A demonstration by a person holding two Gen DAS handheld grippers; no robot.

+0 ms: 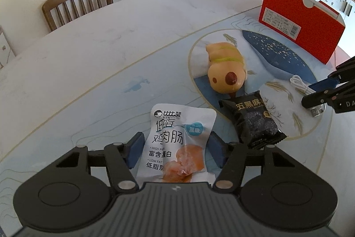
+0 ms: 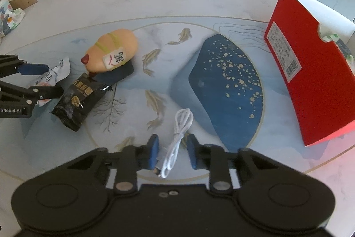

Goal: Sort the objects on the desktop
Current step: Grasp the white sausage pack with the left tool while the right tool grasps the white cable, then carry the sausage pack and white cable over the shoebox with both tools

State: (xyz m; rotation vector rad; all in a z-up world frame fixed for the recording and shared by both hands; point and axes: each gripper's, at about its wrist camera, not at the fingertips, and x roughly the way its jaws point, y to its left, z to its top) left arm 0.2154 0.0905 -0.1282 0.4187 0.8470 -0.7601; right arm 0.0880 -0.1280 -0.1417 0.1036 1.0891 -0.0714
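Observation:
A white chicken-sausage packet (image 1: 177,123) lies on the table, and my left gripper (image 1: 175,137) is shut on it, one blue pad against each side. The right wrist view shows that packet (image 2: 53,76) crumpled between the left gripper's (image 2: 52,80) fingers. A coiled white USB cable (image 2: 180,126) runs between the narrow jaws of my right gripper (image 2: 173,139), which is shut on it near the plug end. A black sesame snack packet (image 1: 255,121) and a tan plush toy (image 1: 226,66) lie between the two grippers.
An open red cardboard box (image 2: 310,81) stands at the table's right side. The table (image 1: 111,37) has a blue patterned mat. A wooden chair (image 1: 77,1) stands at the far edge, with cabinets behind.

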